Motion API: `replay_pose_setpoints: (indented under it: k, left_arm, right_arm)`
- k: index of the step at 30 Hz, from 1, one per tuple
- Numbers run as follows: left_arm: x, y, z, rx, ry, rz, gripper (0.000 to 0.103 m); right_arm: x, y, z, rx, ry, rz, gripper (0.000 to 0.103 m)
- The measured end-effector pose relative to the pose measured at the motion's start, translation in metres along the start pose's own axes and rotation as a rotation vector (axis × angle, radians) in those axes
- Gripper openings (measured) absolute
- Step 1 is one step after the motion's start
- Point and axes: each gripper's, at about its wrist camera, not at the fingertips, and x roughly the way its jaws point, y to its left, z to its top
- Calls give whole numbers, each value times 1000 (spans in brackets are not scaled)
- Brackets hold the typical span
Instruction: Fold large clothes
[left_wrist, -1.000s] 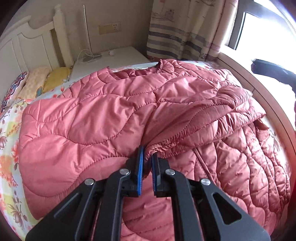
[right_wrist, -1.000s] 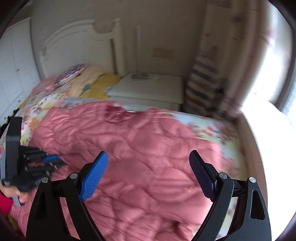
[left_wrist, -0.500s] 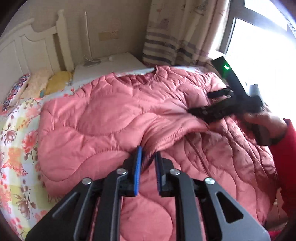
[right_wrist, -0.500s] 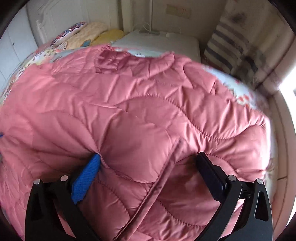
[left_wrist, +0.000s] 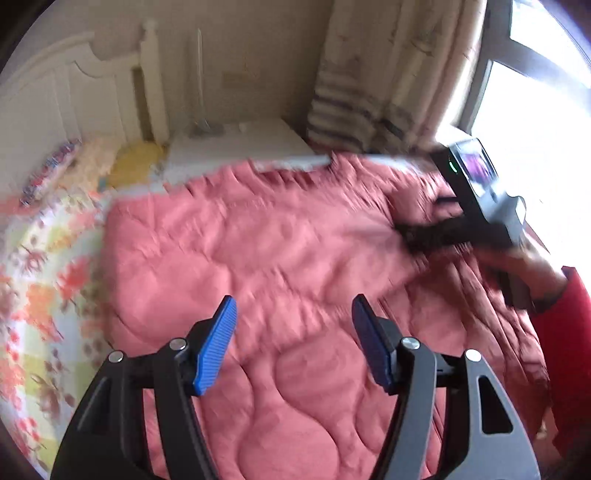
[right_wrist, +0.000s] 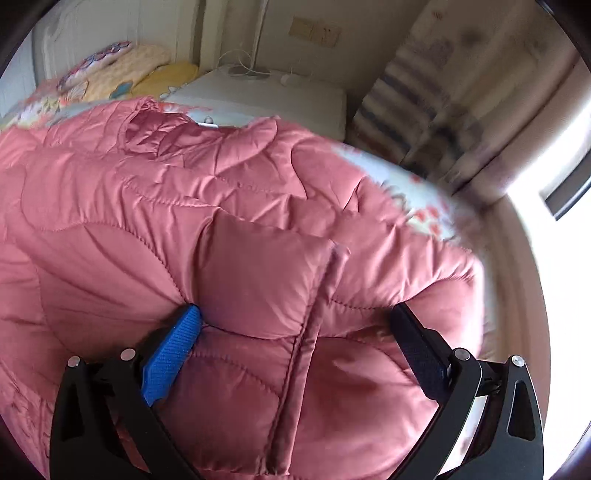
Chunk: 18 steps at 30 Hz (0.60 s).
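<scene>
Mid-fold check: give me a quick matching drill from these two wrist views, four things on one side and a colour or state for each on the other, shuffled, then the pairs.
Things:
1. quilted jacket
2. left gripper
3. bedside cabinet
4. sleeve on the person's arm

Colour or state:
A. white, beside the bed's head
B. red
C. pink, spread on the floral bedsheet
D. jaws opening, nothing between them

Pairs: 1-C, 2-D, 3-A, 4-B

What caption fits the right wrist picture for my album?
Wide-open right tongs pressing down on a puffy pink quilted coat spread over the flowery bed.
</scene>
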Motion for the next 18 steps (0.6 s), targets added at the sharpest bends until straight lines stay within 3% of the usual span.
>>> replay_pose_setpoints:
  k: [3,5,7,9,13,15,18]
  left_arm:
    - [6,8,14,-18,-9,14,64]
    - [25,23,24,-34,-11,111,64]
    - [51,40,31,-73,40,186,63]
    - [78,51,30,-93,135,200,61]
    - [89,52,28,-79,127,246,61]
    - [91,51,27,-72,124,249,62]
    - [82,53,28,-86,108,217,63]
  right_arm:
    - [-1,-8,-6,19,4,14,98]
    - [-1,-11,-10,25,-3,14,98]
    - [-1,-12,-11,30,-9,18,98]
    - [-4,-9,-11,21,-16,4,98]
    - [-38,-5,-16,-7,-101,-129,98]
    - [-29,3,-22,-73,-76,-224,98]
    - [-19,-6,-24,-36,-56,-132,98]
